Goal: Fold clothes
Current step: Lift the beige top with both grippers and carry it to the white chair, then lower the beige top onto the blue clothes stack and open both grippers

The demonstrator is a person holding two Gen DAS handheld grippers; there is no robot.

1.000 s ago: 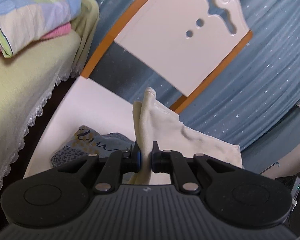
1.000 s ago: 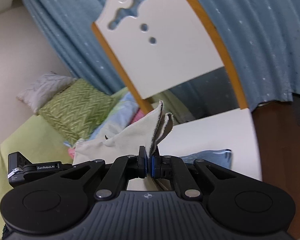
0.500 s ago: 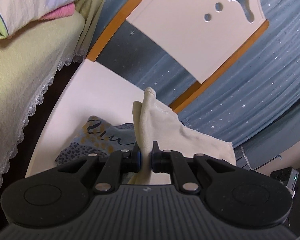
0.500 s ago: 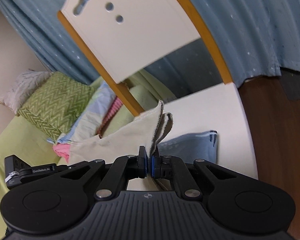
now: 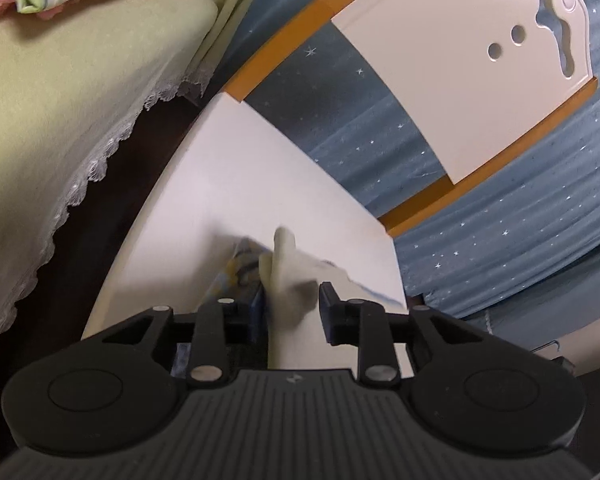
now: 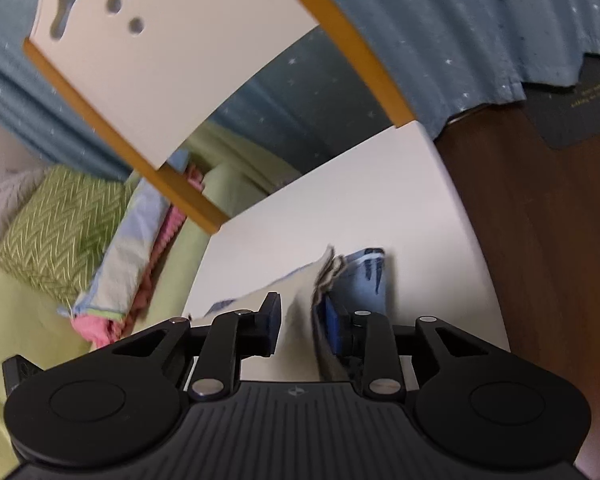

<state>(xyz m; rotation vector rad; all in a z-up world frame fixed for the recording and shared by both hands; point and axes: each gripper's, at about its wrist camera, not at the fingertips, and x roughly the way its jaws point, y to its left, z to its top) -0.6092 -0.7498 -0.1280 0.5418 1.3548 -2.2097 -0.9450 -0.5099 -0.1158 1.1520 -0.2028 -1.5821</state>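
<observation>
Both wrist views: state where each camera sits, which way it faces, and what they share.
Left wrist: on the left gripper, looking forward and down over the cream garment on the white chair seat; bed at left. Its jaws have just been opening.
Right wrist: on the right gripper, same aim; bed at left, wooden floor at right. Jaws likewise.
Shared: garment, seat, chair back, blue curtain.

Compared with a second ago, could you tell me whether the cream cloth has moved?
Yes. The cream cloth has come down toward the white chair seat, and both grippers' jaws have just been opening around it.
</observation>
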